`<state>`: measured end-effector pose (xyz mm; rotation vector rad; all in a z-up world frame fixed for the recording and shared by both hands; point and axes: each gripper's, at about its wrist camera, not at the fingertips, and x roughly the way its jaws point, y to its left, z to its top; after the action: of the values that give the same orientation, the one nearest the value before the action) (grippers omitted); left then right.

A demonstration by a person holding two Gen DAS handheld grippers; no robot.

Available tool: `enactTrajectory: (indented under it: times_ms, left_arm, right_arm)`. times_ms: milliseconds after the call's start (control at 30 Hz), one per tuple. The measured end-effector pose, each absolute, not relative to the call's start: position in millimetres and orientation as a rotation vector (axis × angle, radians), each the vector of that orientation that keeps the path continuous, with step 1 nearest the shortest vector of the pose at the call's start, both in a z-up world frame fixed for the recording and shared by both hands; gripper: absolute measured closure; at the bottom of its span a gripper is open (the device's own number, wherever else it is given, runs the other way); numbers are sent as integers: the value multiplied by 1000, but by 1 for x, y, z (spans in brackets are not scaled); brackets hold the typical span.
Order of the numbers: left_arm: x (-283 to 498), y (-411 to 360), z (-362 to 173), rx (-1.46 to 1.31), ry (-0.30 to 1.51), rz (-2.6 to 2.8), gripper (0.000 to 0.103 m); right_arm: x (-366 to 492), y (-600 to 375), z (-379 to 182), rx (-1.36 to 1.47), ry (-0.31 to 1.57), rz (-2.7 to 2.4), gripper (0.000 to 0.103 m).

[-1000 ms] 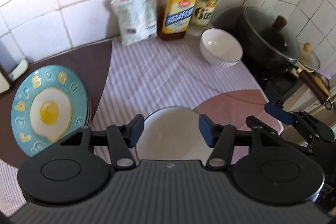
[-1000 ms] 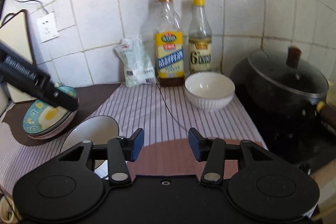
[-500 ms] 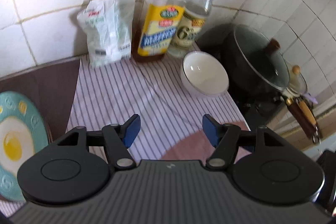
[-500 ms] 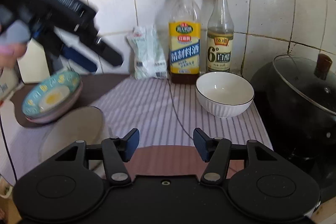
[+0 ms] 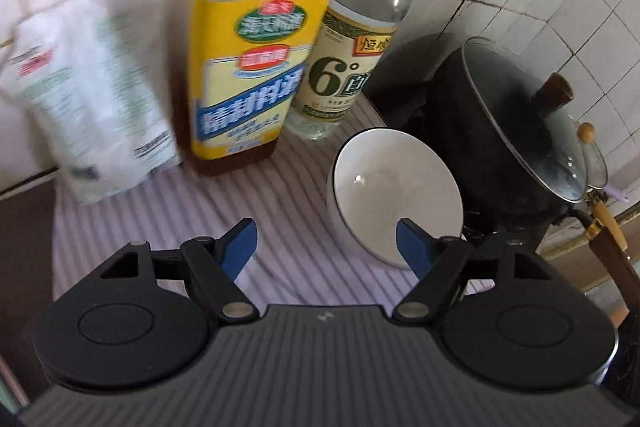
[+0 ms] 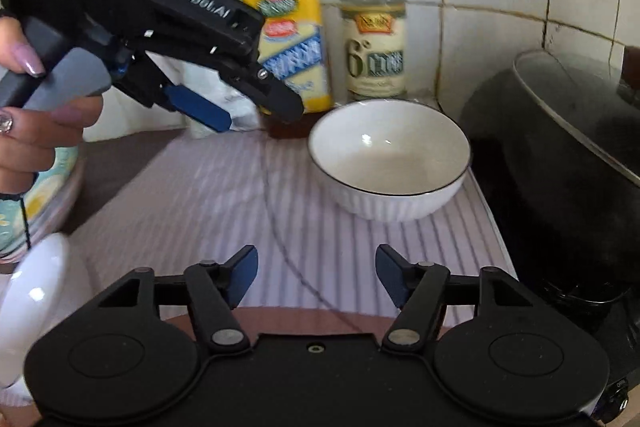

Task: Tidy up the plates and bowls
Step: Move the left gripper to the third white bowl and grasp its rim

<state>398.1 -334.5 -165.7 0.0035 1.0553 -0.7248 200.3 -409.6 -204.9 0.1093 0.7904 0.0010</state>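
Note:
A white ribbed bowl (image 5: pixel 394 193) (image 6: pixel 390 161) with a thin dark rim stands on the striped cloth, close to the black pot. My left gripper (image 5: pixel 326 245) hovers just before it, jaws opening and empty, the right blue pad overlapping the bowl's near rim in the picture. In the right wrist view the left gripper (image 6: pixel 248 111) hangs above the cloth left of the bowl. My right gripper (image 6: pixel 316 273) is further back, jaws opening with nothing between them. A white plate (image 6: pixel 36 291) lies at lower left. Stacked dishes topped by an egg-pattern plate (image 6: pixel 44 195) sit behind a hand.
Two bottles (image 5: pixel 244 83) (image 5: pixel 352 67) and a white packet (image 5: pixel 88 115) stand against the tiled wall behind the bowl. A black lidded pot (image 5: pixel 512 147) (image 6: pixel 568 155) sits right of the bowl on a stove. A person's hand (image 6: pixel 36 131) holds the left gripper's handle.
Both grippers moved forward and down toward the white bowl, and both opened wider. The left one swung right, so the egg plate and white plate left its view.

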Motion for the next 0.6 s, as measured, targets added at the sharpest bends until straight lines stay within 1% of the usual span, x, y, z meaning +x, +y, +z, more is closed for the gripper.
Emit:
enactTrajectory:
  times_ms: [33,67,100,133,167,200,233,300,400,533,567,600]
  left_arm:
    - [401,-342,-170,18,1067,-724,27]
    - [403,-348,-174,27,1073,-728,27]
    - [406,-354,-178,35,1079,-731,29]
    - [408,-358,-182,39,1086,-724,31]
    - [410,-361,-185,43,1087,-716,35]
    - [412,-363,-187,44,1084,-708,48]
    - [413,-365,-189,48,1086,-702,54]
    - [416,-366,-193,49,1093,-693,70]
    - [421,-364,-197,7,1115,-710,82]
    - [432,-360,-207,-78,1166,-695,82]
    - [433,-360,-209,-93,1172,-691,87]
    - [434,-359,-210,-108,1179,-696,94]
  right_arm:
    - [204,-412,-207,107,795,-8,31]
    - [208,-413,-209,103,793,-21,28]
    - [211,-414,-211,100,791,-31,27]
    - [214,-415,-213,100,791,-37,23]
    - [217,-417,-215,101,792,-42,17]
    - [220,-418,-217,108,786,-49,15]
    - [222,-420,-218,116,778,-59,15]
    - [225,-422,-220,127,772,-86,15]
    - [230,-426,-221,130,759,-107,13]
    - [245,-434,-228,137,771,-120,13]
    - [248,-436,-229,135,768,-128,13]
    - [251,-437,-231,129,758,-137,13]
